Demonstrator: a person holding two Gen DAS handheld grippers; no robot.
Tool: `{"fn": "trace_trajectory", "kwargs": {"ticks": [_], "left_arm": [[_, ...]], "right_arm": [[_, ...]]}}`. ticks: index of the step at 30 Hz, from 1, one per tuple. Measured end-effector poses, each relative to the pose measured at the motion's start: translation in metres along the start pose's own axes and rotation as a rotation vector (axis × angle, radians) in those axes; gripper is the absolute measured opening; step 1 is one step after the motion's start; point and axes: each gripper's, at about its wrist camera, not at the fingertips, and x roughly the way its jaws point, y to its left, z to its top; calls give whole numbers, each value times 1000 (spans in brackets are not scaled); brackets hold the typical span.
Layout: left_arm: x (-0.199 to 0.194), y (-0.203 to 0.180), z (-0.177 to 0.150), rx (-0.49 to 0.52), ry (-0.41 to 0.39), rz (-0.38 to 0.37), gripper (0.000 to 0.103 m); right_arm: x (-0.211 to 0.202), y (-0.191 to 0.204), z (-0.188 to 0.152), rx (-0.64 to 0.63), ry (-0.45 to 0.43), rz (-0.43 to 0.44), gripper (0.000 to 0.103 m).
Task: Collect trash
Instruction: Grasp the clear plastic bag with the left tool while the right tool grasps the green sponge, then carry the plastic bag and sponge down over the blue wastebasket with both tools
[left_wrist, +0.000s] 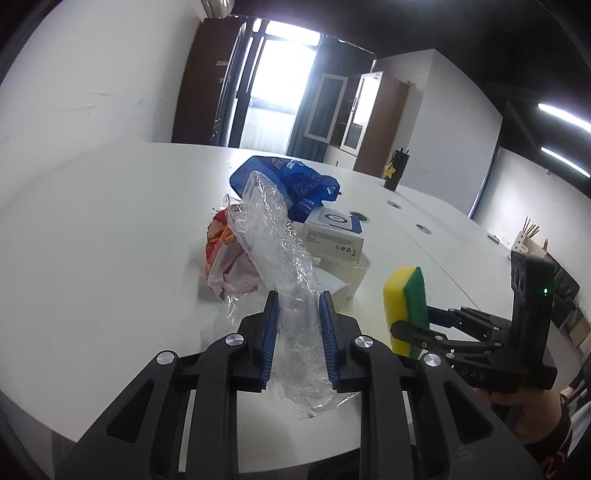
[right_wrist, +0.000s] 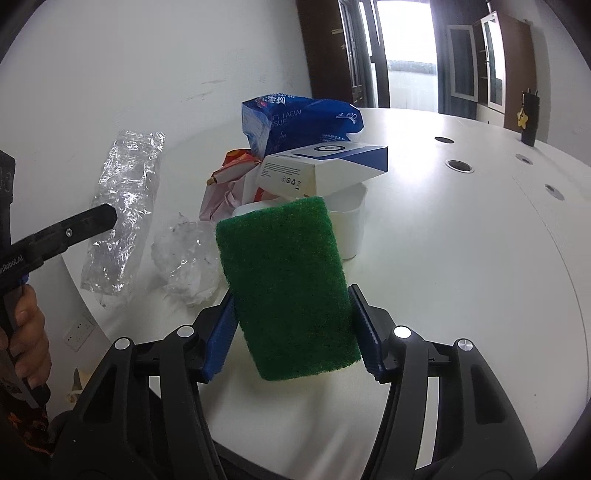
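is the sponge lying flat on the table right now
No, the sponge is clamped in the right tool, held upright above the white table.

Table: big white table (right_wrist: 461, 258)
On it: white tub (right_wrist: 351, 221), red wrapper (left_wrist: 225, 254), crumpled plastic (right_wrist: 186, 262), black bottle (right_wrist: 529, 118)

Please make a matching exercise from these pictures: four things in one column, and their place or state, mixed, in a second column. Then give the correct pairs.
Things:
1. sponge
2. clear plastic wrapper
3. white and blue box
4. dark bottle

States:
A. on the white container's rim
B. between the left tongs
C. far across the table
D. between the right tongs

Pairs: 1-D, 2-B, 3-A, 4-C
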Motion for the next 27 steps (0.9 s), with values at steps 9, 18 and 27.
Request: {"fn": "trace_trajectory", "kwargs": {"ticks": [9, 18, 27], "left_arm": [[-65, -1, -41, 73, 0, -27, 21], [-108, -4, -102, 92, 69, -59, 21], [-85, 13, -154, 65, 214, -43, 21]], "right_arm": [[-50, 34, -49, -29, -43, -23, 55], [-82, 80, -113, -43, -30, 1, 55], [-69, 92, -180, -21, 104, 25, 55]]}}
